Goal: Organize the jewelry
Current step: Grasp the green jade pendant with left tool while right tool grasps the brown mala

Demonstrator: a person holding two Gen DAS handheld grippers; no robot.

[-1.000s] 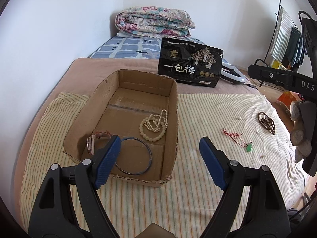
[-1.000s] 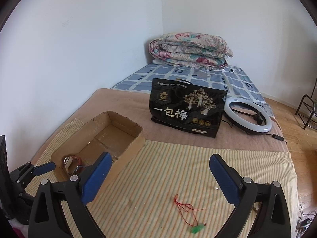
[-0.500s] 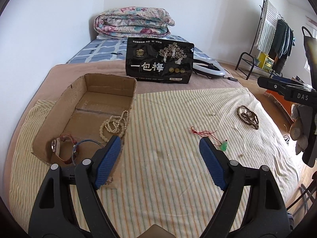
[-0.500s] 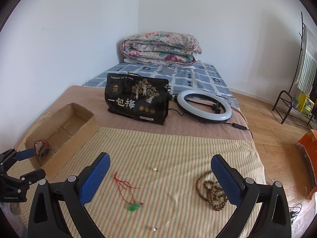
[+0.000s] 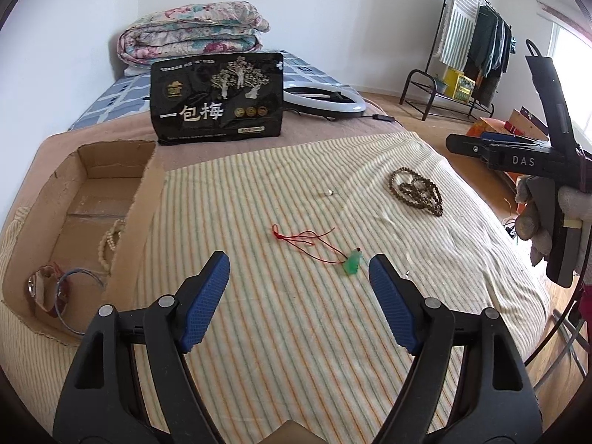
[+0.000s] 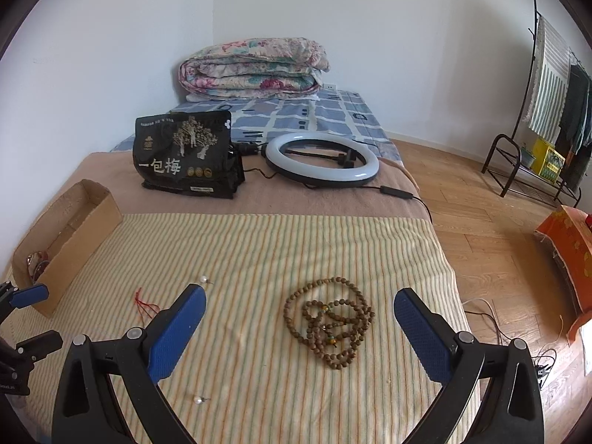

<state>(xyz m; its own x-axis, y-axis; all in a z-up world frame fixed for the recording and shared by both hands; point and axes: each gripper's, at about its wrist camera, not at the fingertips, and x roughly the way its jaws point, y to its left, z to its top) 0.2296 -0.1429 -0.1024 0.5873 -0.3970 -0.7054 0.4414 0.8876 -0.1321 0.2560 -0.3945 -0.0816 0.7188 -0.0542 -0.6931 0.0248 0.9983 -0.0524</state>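
My left gripper hovers low over the striped sheet. Its jaws are closing with nothing between them. Just ahead of its right finger lies a red cord with a green pendant. My right gripper stands open above a coiled brown bead necklace, which rests on the sheet without touching the fingers. At the far left stands a cardboard box holding a pearl strand, a watch and a blue bangle. Two pearl earrings lie loose on the sheet.
A black snack bag stands at the back of the bed, beside a ring light with its cable. A folded quilt lies by the wall. The bed's right edge drops to a wooden floor with an orange bag and a clothes rack.
Both grippers have swung right across the bed, away from the box. The left now faces the red cord and pendant, and the right has the brown beads in front of it.
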